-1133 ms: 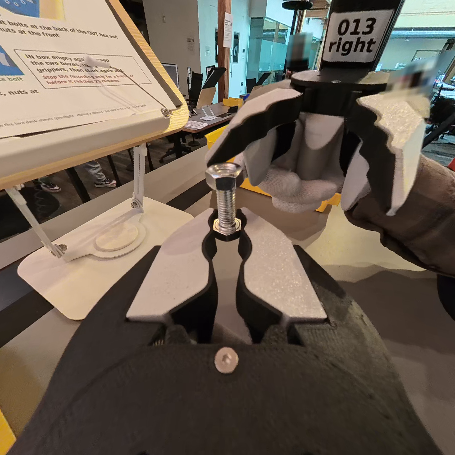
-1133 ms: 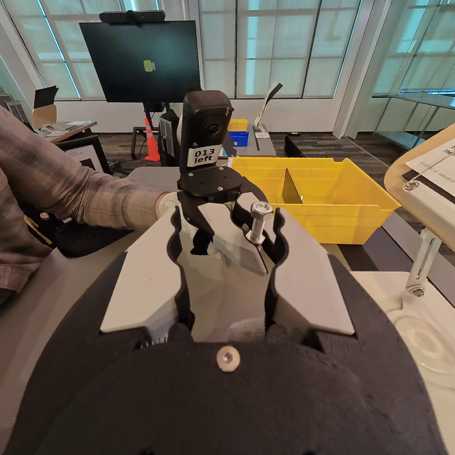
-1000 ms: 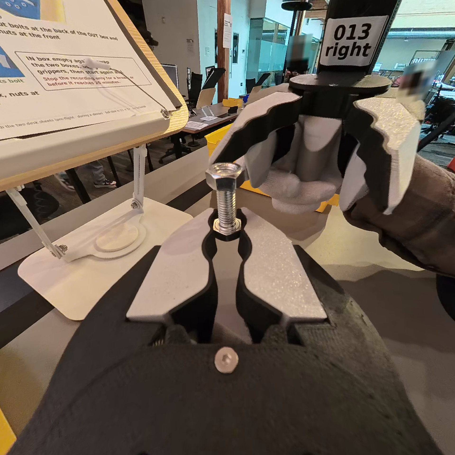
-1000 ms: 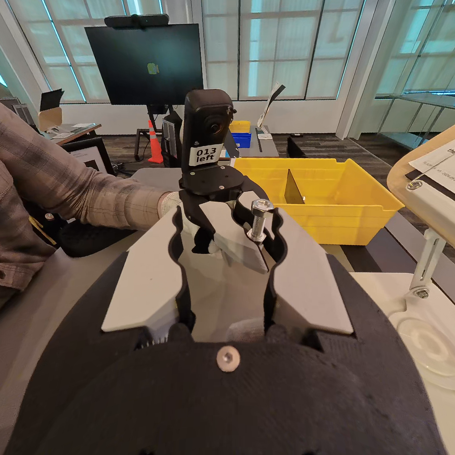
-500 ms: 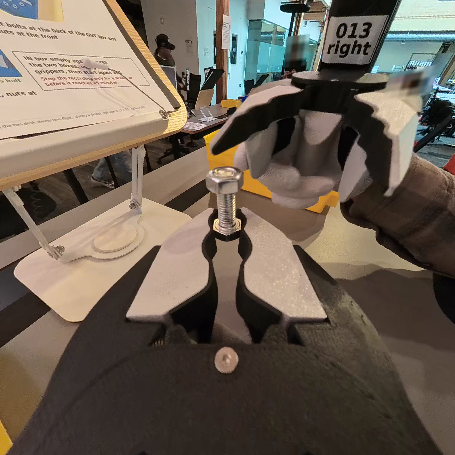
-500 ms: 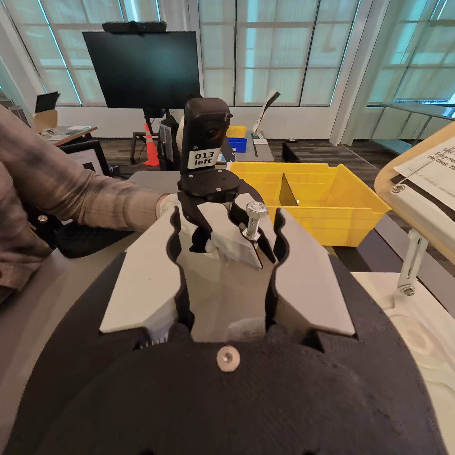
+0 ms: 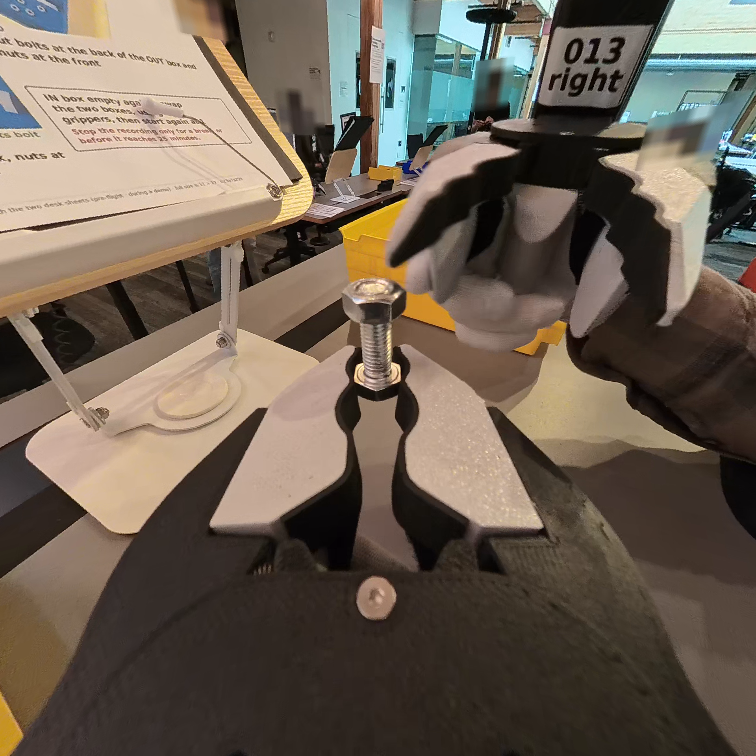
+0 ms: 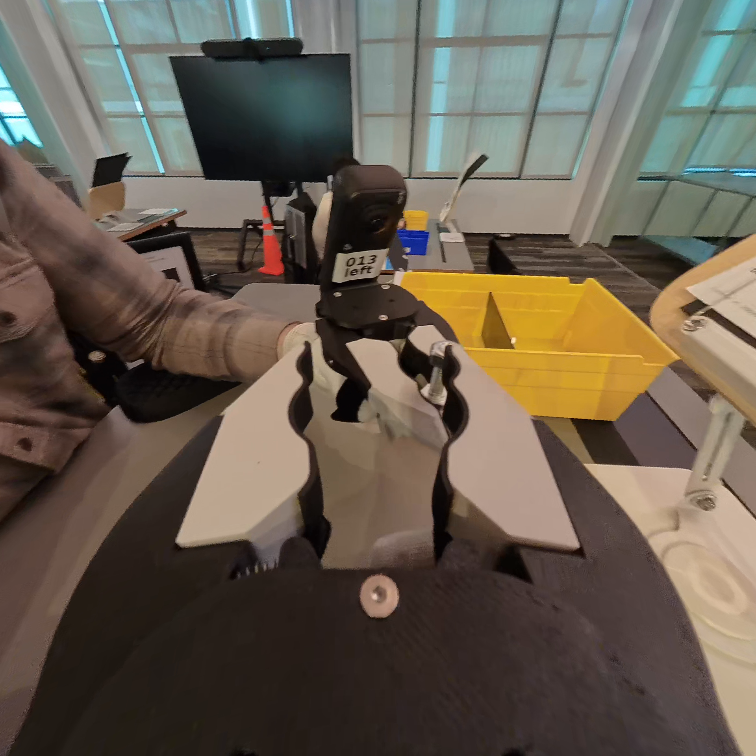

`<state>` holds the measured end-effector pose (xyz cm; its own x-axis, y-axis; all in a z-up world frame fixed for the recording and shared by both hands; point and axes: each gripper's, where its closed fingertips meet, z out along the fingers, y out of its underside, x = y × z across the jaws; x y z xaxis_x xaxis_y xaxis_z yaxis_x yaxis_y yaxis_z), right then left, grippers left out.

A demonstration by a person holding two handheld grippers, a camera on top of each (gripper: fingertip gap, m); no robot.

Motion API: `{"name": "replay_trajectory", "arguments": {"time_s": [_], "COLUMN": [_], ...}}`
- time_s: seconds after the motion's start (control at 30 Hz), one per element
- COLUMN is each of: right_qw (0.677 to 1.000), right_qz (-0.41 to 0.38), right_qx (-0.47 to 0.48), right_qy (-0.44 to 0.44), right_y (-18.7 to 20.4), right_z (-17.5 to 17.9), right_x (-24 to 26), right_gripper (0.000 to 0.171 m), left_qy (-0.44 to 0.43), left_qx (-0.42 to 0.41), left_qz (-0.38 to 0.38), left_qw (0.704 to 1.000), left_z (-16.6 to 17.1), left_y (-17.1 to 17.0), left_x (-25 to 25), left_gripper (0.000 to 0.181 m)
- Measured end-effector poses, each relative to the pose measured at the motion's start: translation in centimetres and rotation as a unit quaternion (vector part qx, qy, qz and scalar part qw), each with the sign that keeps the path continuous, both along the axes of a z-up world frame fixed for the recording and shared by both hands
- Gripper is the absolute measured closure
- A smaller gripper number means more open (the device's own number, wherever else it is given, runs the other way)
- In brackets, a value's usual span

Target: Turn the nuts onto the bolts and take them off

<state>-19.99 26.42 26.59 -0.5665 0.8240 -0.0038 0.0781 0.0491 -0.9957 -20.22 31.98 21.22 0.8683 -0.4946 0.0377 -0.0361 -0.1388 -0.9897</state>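
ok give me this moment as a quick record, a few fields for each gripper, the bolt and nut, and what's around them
left gripper: shut on the nut, bolt standing upright
nut: low on the thread, between the left fingertips
bolt: hex head up, free of the right gripper
right gripper: open, empty, above and beyond the bolt head
yellow bin: behind the grippers, black divider inside
document stand: white base, on the table beside the left gripper
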Motion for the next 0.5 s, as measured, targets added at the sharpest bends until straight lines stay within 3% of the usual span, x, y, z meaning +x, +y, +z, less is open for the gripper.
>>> {"name": "replay_trajectory", "arguments": {"time_s": [0.07, 0.3, 0.33, 0.37, 0.5], "right_qw": [1.000, 1.000, 1.000, 0.999, 1.000], "right_qz": [-0.021, -0.008, 0.004, 0.042, 0.026], "right_qx": [0.003, 0.007, 0.002, 0.000, 0.003], "right_qy": [-0.004, -0.010, -0.012, -0.011, -0.009], "right_y": [0.6, 0.0, -0.1, -0.8, -0.2], "right_z": [-0.3, -0.7, -0.6, -0.4, -0.3], "right_x": [-0.5, -0.4, 0.0, 1.0, 1.0], "right_gripper": [0.094, 0.097, 0.105, 0.139, 0.134], "left_qy": [0.001, 0.002, 0.003, 0.001, 0.005], "left_qx": [0.000, 0.000, 0.000, -0.001, 0.002], "left_qz": [-0.001, -0.002, -0.001, 0.001, -0.005], "left_qw": [1.000, 1.000, 1.000, 1.000, 1.000], "left_z": [0.0, 0.0, -0.1, -0.1, 0.0], "left_y": [0.0, 0.0, -0.1, 0.0, -0.1], "left_x": [0.1, 0.1, 0.1, 0.0, 0.3], "left_gripper": [0.167, 0.167, 0.167, 0.167, 0.167]}}
